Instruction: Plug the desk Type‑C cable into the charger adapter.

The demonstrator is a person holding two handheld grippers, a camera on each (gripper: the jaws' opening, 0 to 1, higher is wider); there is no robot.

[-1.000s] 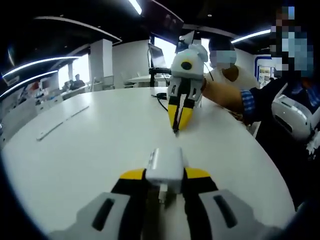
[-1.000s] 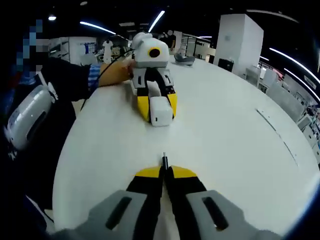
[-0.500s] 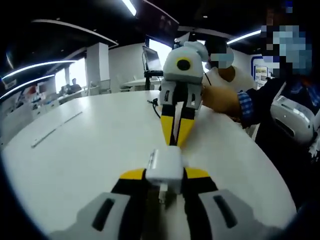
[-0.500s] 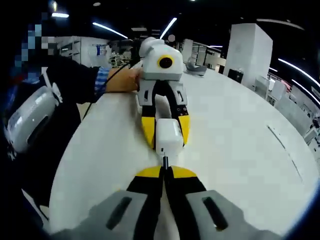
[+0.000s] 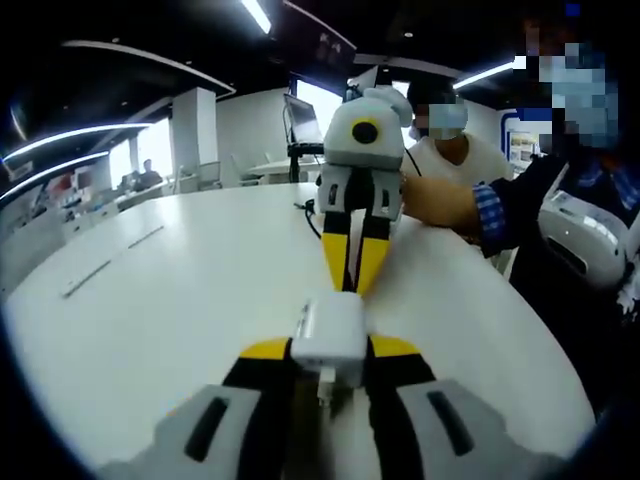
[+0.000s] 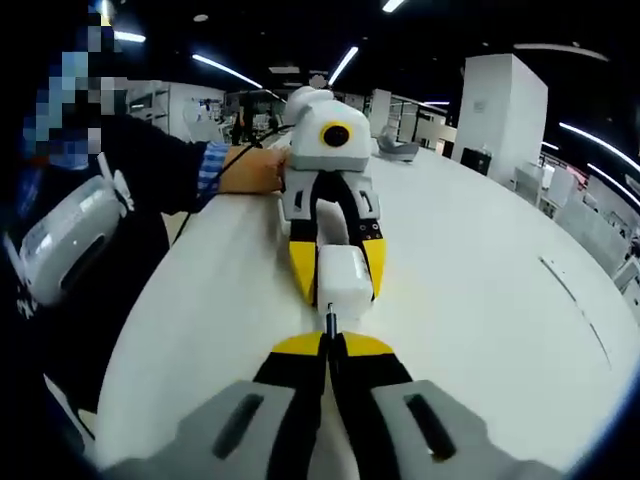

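The left claw (image 5: 330, 352) is clamped on the white charger adapter (image 5: 328, 336), holding it just above the white desk (image 5: 170, 290), near the edge closest to the person. The right claw (image 6: 328, 345) is pinched shut on the Type-C cable (image 6: 329, 322), whose short plug tip juts forward between its yellow tips and meets the adapter's (image 6: 341, 282) near face. In the left gripper view the right claw (image 5: 352, 262) comes straight at the adapter, tips almost touching it.

Whether the plug has entered the port cannot be told (the port itself is too small to make out). The likely risk from here is misalignment: a slight tilt or roll of either hand could make the plug skid across the face or jam at an angle. Pushing hard could also slide the adapter back in the left claw, or push the thin plug back through the right claw.
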